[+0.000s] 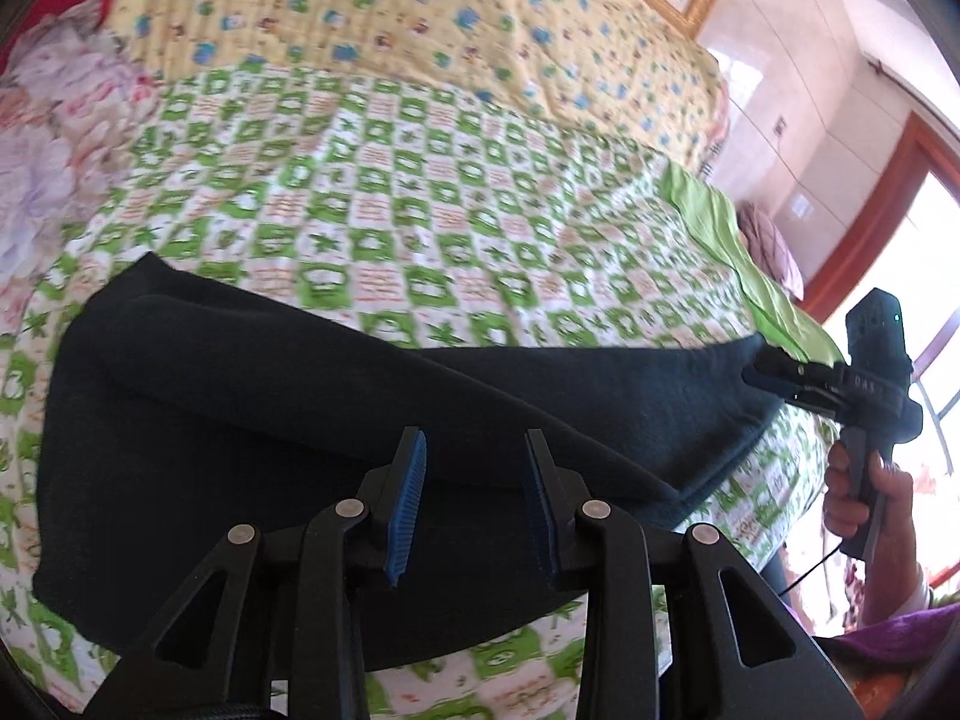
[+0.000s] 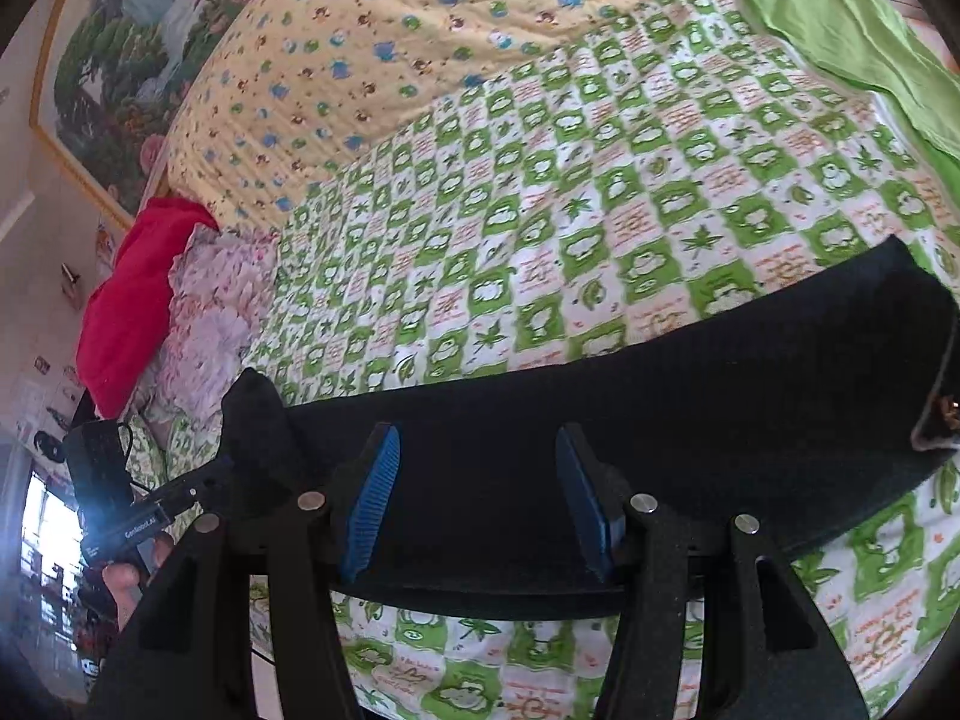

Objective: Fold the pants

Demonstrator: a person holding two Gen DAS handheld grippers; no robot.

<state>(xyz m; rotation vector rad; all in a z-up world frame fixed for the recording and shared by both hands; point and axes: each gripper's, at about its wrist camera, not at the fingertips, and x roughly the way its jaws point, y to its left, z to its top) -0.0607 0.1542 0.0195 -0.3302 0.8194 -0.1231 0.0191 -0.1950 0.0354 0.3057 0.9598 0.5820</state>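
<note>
Dark navy fabric pants (image 1: 288,420) lie across green-and-white checked quilt (image 1: 420,222), along near edge of bed. Left gripper (image 1: 474,498) spread above pants, gripping nothing. Right gripper (image 2: 474,498) spread too, over pants near waistband (image 2: 936,396).

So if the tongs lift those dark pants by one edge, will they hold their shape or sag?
The pants will probably sag: the cloth already lies in soft folds and drapes over the quilt. It looks thick and knit-like, so likely weighty rather than slippery. The left tongs and right tongs both stand open.
</note>
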